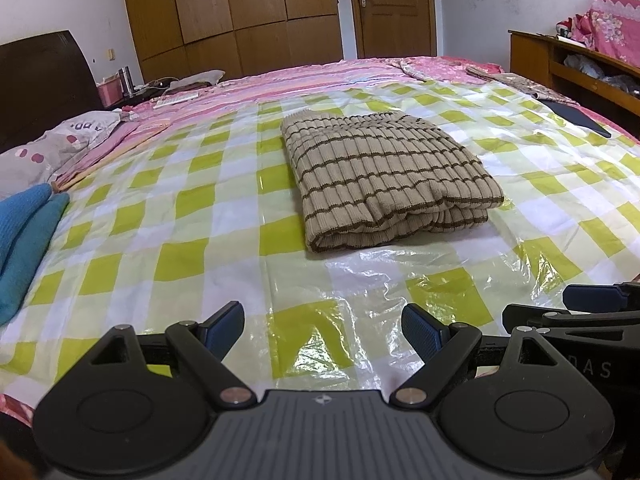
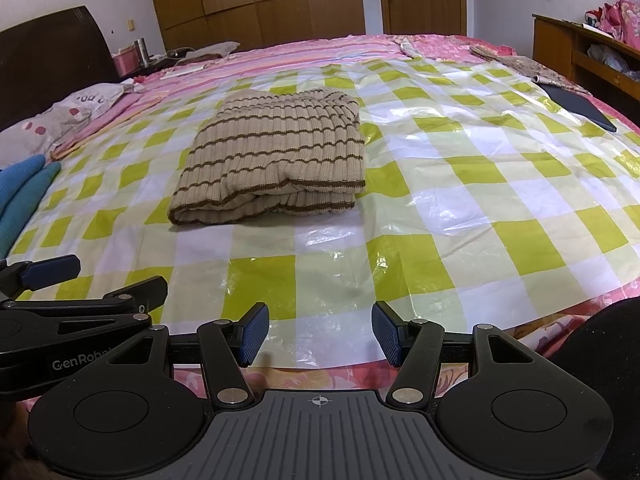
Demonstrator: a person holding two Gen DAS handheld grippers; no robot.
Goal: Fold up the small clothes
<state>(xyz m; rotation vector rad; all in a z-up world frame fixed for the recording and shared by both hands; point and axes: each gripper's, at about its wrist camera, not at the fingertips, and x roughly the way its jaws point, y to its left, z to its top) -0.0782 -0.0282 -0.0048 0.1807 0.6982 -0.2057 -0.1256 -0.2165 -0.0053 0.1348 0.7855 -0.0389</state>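
Bed under glossy yellow-and-white checked plastic sheet (image 1: 192,264); folded beige ribbed knit garment with brown stripes (image 1: 380,176) lies mid-sheet. Left hand-held gripper (image 1: 322,330) wide open, right hand-held gripper (image 2: 320,334) half open, both empty, near edge. Risk: slick sheet slides, fold slumps.

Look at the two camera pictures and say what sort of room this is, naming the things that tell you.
Most likely a home bedroom: a wide bed under a yellow-and-white checked plastic sheet, a dark wooden headboard, and tall brown wooden wardrobe doors behind it. A folded beige striped knitted garment lies on the bed.
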